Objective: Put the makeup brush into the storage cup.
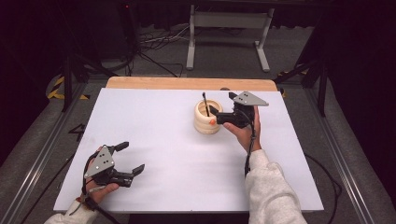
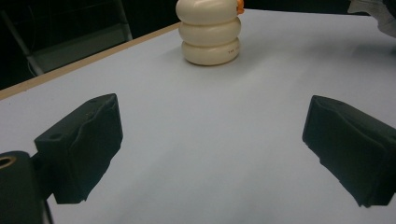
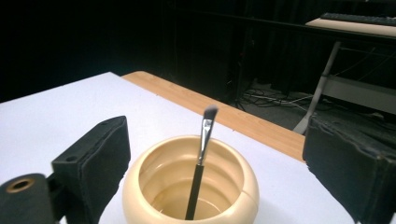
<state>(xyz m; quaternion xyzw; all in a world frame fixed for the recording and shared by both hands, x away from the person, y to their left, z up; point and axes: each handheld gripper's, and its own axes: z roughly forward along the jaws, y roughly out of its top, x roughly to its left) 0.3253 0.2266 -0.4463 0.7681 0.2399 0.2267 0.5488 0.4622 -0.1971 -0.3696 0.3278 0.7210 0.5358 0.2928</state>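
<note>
The right gripper (image 3: 212, 172) is sitting closest to the lens in the right gripper view, its two black jaws standing wide apart on either side of the cream holder (image 3: 190, 184) with nothing pressed between them; the pads are not touching the holder's wall. The holder is a rounded, ribbed cup with an open mouth, and it is standing upright on the white table (image 3: 56, 121); inside it a thin black brush (image 3: 200, 172) is leaning, handle down against the bottom, its metal ferrule and dark bristle tip rising above the rim and tilting slightly to one side. Apart from the brush, the visible inside of the cup is looking bare.

In the high view the holder (image 1: 206, 122) is standing past the middle of the table (image 1: 163, 140), toward the far wooden edge, with the brush (image 1: 205, 103) sticking up out of it; the right gripper (image 1: 215, 112) is hovering just beside the cup on its right, held in the person's right hand (image 1: 243, 133), and a small orange spot is showing at the cup's side.

The left gripper (image 1: 131, 158) is resting near the front left corner of the table, well apart from the holder, its jaws spread wide and gripping nothing; in the left gripper view the jaws are framing bare white table, with the holder (image 2: 210, 35) standing far ahead.
</note>
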